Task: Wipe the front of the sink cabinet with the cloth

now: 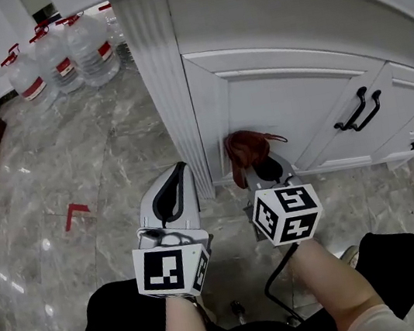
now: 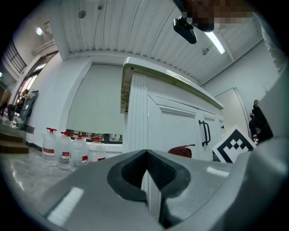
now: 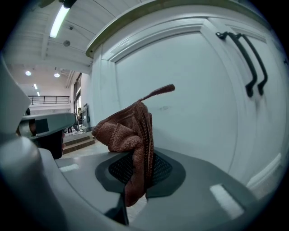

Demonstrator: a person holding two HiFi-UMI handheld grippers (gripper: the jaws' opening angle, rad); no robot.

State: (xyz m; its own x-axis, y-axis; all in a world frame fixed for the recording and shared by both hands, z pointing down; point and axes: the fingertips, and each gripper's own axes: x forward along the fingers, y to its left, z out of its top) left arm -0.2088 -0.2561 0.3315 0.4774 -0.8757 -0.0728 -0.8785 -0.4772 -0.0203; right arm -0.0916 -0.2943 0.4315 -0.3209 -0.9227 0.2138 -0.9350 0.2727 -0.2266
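Bottles (image 1: pixel 56 60) of water with red caps and red labels stand in a group at the far left, on the grey marble floor (image 1: pixel 97 163). Nearer on this floor there is a small red mark (image 1: pixel 75 214) in the shape of a corner.

The left tool (image 1: pixel 179 175) is held low before the fluted corner post (image 1: pixel 167 89) of the white sink cabinet (image 1: pixel 244 13). Its jaws are brought together, and the left gripper view shows nothing between them. It is apart from the post.

To the right of the post is the left door (image 1: pixel 283 101) of the cabinet. The brown cloth (image 1: pixel 248 150) is at the lower left part of this door, just beside its panel. Whether it touches the door I cannot tell.

The right tool (image 3: pixel 137 167) has the cloth clamped between its jaws. The cloth stands up above them in a crumpled bunch, and one thin corner sticks out toward the door.

Further right, two black handles (image 1: pixel 359 112) sit side by side where the two doors meet.
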